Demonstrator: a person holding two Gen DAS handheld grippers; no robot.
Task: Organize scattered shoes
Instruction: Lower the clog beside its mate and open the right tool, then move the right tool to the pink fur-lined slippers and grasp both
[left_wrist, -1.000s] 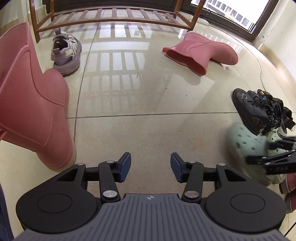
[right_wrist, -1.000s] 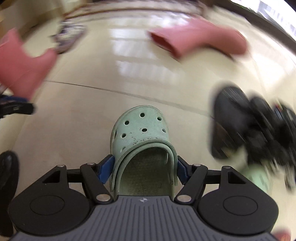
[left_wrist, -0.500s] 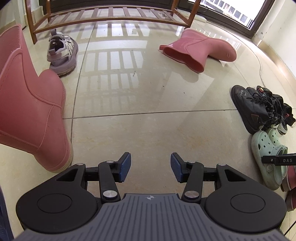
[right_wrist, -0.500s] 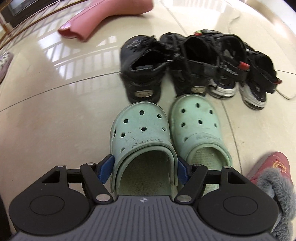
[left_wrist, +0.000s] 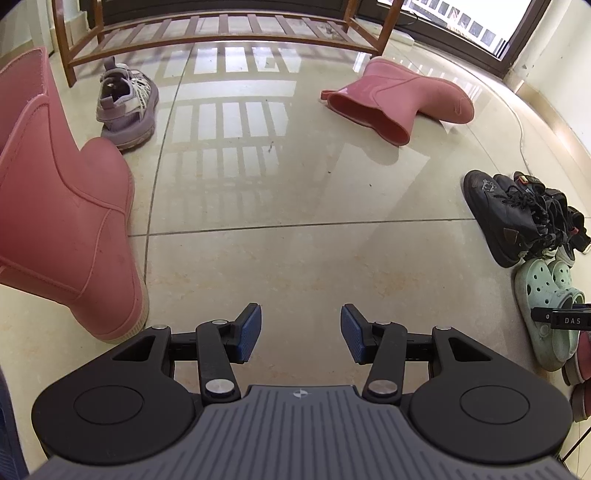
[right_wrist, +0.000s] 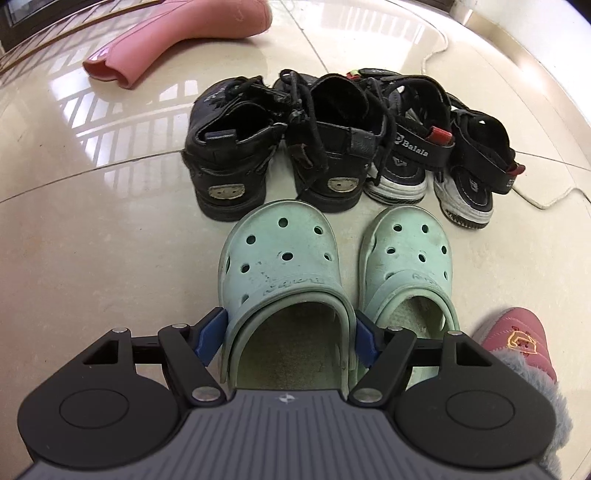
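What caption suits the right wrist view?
Right gripper sets a green clog beside its mate.

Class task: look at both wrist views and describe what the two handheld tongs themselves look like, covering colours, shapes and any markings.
Both tongs look alike. The left tongs and right tongs each have a grey ribbed body with a small round emblem, two black rounded housings bearing circular discs, black linkage arms with silver screws, and blue textured pads on the fingers. In the left view, white letters "DAS" show on the right tongs' black side. No sleeves or cables show.
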